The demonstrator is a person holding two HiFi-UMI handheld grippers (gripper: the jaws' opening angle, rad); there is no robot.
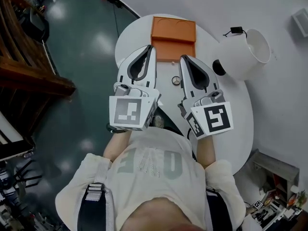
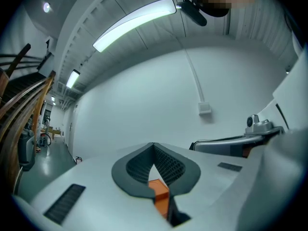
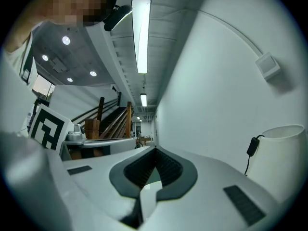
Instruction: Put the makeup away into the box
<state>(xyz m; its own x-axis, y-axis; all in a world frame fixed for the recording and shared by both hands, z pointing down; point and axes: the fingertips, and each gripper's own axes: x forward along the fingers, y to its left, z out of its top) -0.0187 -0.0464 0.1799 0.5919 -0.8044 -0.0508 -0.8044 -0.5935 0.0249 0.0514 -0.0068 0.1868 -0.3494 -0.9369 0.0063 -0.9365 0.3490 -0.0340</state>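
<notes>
Left tongs [image 1: 151,48], right tongs [image 1: 183,58]: closed, level, empty

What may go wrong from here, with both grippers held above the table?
Both the left gripper and the right gripper are shut and empty; unopened, they may push the small item away. The white shade lies close to the right gripper; a sideways swing could knock it. The orange box sits at the far edge of the table; a nudge might slide it off.
</notes>
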